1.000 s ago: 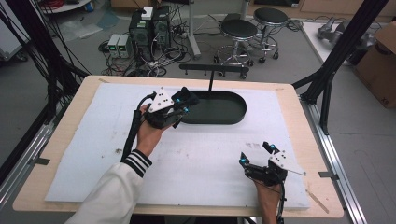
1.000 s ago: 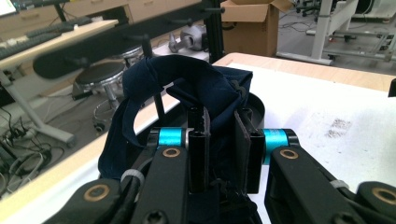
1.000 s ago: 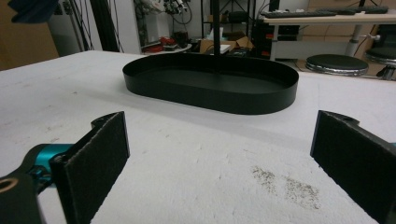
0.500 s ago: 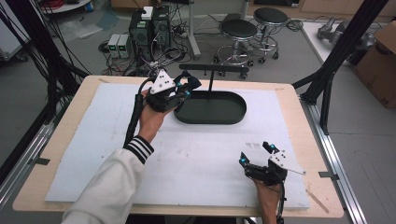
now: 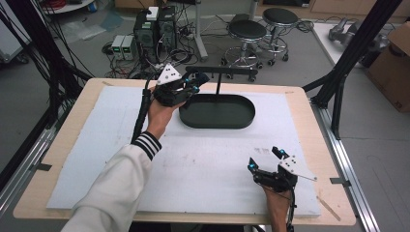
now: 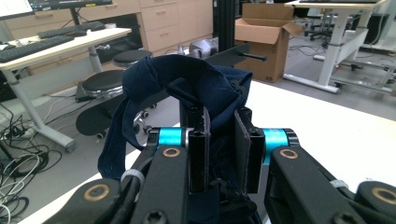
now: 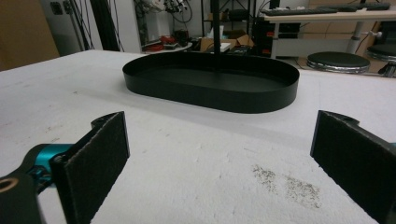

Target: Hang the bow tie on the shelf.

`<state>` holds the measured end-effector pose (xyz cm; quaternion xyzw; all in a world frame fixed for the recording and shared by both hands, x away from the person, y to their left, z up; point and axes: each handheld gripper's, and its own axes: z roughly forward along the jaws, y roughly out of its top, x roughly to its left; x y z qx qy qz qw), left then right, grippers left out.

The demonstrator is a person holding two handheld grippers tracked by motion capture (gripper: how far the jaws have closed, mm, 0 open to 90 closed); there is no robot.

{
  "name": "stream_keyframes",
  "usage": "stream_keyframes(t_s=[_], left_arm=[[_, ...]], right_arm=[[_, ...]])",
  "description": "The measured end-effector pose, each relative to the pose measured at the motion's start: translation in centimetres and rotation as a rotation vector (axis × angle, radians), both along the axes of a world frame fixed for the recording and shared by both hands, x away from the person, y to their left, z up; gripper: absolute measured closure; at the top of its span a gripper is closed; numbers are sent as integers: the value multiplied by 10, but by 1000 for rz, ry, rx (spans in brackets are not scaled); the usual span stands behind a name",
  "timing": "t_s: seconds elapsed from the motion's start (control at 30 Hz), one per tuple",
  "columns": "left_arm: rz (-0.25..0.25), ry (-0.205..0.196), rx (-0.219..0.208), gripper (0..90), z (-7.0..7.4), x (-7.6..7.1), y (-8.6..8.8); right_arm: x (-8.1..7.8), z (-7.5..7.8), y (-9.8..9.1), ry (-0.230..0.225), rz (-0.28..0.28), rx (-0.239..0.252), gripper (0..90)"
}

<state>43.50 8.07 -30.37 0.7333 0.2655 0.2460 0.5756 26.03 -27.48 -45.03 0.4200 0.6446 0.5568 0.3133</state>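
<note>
White foam covered the tabletop (image 5: 203, 164), where the right hand-held gripper (image 5: 269, 163) rested near the front edge, jaws spread wide on nothing. Farther off sat a black oval tray (image 5: 217, 111). Beyond its left end, the left hand-held gripper (image 5: 196, 83) pinched a crumpled, folded navy-blue cloth (image 6: 187, 88), held aloft.

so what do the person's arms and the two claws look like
Both claws are black with teal-blue joints and flat dark padded jaws. The left claw carries a grey three-cornered plate on top and trails a thick black cable down past the wrist. The right claw has a similar pale plate and a thinner black cable. The left arm wears a white sleeve with a black-and-white striped cuff.
</note>
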Motion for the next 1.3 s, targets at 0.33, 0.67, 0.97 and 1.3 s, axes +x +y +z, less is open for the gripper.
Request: stream_keyframes(t_s=[0.33,0.67,0.97,1.3], left_arm=[[-3,24,33,778,-4,21,-9],[9,36,50,777,-14,31,-10],[17,75,38,777,-22,40,-7],[25,88,46,777,-29,46,-8]], right_arm=[[0,0,0,1,0,1,34],[0,0,0,2,-1,3,34],[0,0,-1,2,-2,7,34],[0,0,-1,0,-1,11,34]])
